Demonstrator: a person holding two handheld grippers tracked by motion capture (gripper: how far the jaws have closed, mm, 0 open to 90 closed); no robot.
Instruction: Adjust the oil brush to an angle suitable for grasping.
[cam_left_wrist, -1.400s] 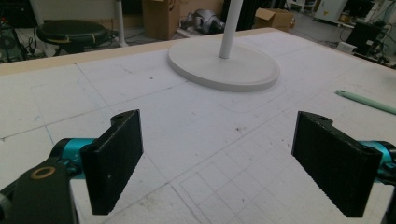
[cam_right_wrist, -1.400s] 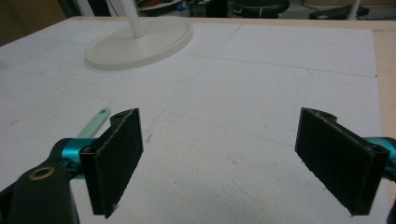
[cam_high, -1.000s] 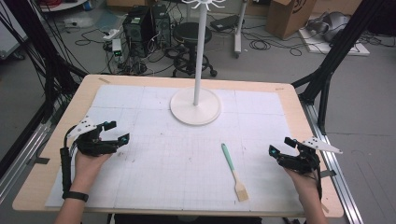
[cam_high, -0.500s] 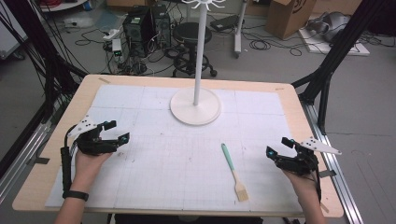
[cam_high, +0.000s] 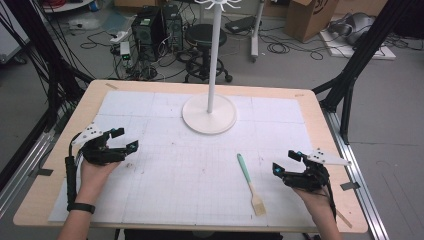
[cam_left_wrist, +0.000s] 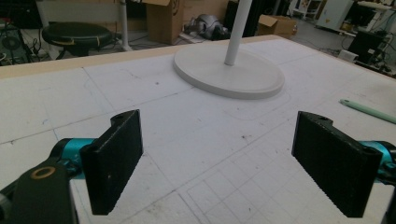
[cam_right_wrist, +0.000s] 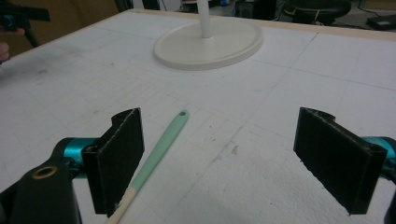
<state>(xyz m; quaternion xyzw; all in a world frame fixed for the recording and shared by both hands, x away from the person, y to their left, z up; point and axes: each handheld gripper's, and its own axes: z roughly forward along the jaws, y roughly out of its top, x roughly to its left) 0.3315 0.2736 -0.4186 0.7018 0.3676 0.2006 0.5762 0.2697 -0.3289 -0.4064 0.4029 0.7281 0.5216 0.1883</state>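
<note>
honestly no readable writing is showing anywhere: the cardboard box (cam_high: 311, 17) at the 1 o'clock corner of the high view is carrying a dark print too blurred to make out, and the computer towers (cam_high: 157, 29) on the floor at 11 o'clock are only giving off a small green light

the left gripper (cam_high: 121, 141) is resting at 9 o'clock on the table, jaws standing wide apart and gripping nothing, and the left gripper view is looking between them at bare mat. the right gripper (cam_high: 286, 164) is sitting at 4 o'clock, jaws likewise spread wide and empty. the brush (cam_high: 250, 182), with its mint-green handle and pale bristle end, is lying flat on the mat just beside the right gripper, toward 5 o'clock from the table's middle; in the right gripper view its handle (cam_right_wrist: 159, 147) is running up past the left-hand jaw, apart from it

the table (cam_high: 60, 150) is showing a light wood edge around a white gridded mat (cam_high: 175, 170), faintly smudged. a white stand (cam_high: 209, 112) with a round base is standing toward 12 o'clock. behind it, a black stool (cam_high: 202, 37) and loose cables are lying on a grey floor
</note>
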